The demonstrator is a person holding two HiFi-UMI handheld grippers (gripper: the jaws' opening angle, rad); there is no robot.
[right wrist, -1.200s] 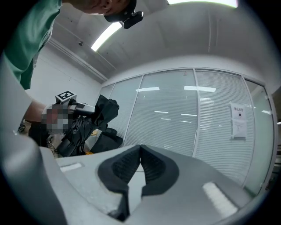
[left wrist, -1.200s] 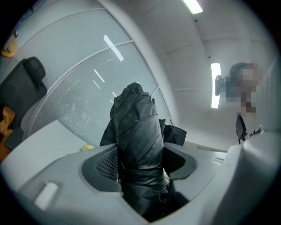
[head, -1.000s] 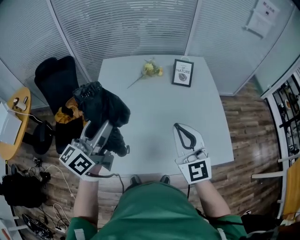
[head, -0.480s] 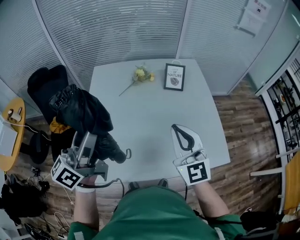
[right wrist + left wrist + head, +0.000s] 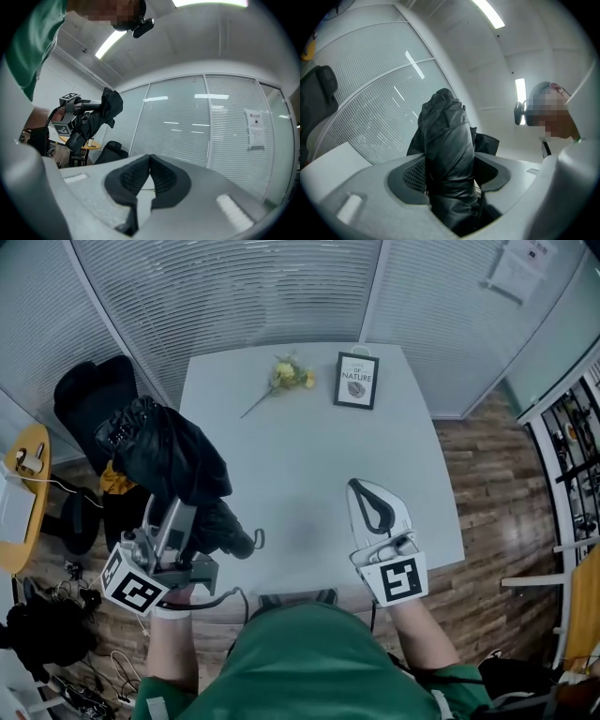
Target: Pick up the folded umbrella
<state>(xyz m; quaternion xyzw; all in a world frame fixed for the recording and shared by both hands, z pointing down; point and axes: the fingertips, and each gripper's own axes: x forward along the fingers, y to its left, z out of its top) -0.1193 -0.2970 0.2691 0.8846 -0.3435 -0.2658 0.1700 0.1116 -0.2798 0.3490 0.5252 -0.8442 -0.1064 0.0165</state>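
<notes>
The umbrella (image 5: 446, 140) between the left gripper's (image 5: 452, 176) jaws is creased black cloth with a slight sheen. It and the right gripper (image 5: 150, 164) have pale matt plastic shells and dark ribbed pads (image 5: 127, 180). The table (image 5: 300, 456) under them is smooth and matt.

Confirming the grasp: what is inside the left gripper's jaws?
The black folded umbrella fills the left gripper, clamped between both pads and sticking up beyond them. Its fabric covers the pads' inner faces, so the exact contact cannot be seen.

Green short-sleeved top (image 5: 309, 667), pale grey left claw (image 5: 184, 514) and right claw (image 5: 360, 491), black-and-white marker cube (image 5: 400, 579) on each, black cable (image 5: 225, 595) by the left one
</notes>
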